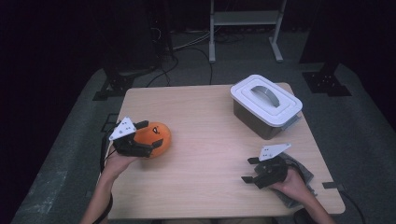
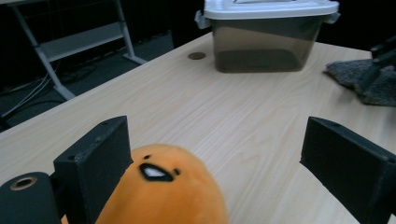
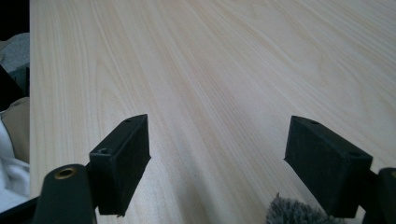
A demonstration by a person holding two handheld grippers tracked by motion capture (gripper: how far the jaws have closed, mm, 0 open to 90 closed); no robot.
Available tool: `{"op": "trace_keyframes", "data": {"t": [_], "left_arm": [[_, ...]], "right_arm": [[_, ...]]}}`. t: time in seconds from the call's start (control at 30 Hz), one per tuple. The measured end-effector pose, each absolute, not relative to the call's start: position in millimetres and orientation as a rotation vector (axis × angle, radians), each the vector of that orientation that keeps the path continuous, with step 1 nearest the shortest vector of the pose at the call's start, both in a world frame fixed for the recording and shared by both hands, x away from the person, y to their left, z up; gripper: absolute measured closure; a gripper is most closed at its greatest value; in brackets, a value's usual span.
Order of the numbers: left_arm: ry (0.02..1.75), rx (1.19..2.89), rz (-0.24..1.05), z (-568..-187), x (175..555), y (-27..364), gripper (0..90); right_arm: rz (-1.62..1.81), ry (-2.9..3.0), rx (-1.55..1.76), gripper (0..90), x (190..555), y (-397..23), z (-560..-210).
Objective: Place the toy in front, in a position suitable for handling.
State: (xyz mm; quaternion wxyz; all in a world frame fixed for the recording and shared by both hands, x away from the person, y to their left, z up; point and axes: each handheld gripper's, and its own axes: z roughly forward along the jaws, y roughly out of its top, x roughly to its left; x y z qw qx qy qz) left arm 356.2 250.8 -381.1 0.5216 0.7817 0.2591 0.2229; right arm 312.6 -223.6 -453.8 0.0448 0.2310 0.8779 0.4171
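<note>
An orange egg-shaped plush toy (image 1: 161, 134) with a small black-and-white face lies on the left part of the wooden table (image 1: 205, 140). My left gripper (image 1: 152, 134) straddles it from the left, jaws open. In the left gripper view the plush (image 2: 163, 196) rests against the left jaw, with a wide gap to the right jaw; the left gripper (image 2: 219, 172) is not closed on it. My right gripper (image 1: 250, 170) hovers near the front right of the table, open, with nothing between its jaws. In the right gripper view, bare wood lies ahead of the right gripper (image 3: 217, 158).
A grey storage box with a clipped-on white lid (image 1: 266, 105) stands at the back right; the box (image 2: 266, 42) is also ahead in the left gripper view, with a small brown disc (image 2: 196, 56) beside it. A grey cloth (image 1: 304, 179) lies under the right hand.
</note>
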Motion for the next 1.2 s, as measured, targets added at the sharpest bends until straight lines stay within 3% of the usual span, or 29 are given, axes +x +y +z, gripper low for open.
{"op": "trace_keyframes", "data": {"t": [0.57,1.1,1.2], "left_arm": [[0.766,1.870,0.518,-411.1,381.8,275.4,8.2],[0.878,1.874,0.542,-434.7,391.7,278.2,23.2],[0.893,1.882,0.532,-437.2,392.8,277.4,32.8]], "right_arm": [[1.276,2.696,0.685,20.7,311.7,-222.1,-454.0],[1.281,2.702,0.650,21.2,310.1,-221.1,-453.4],[1.278,2.700,0.649,21.2,309.4,-220.9,-452.9]]}}
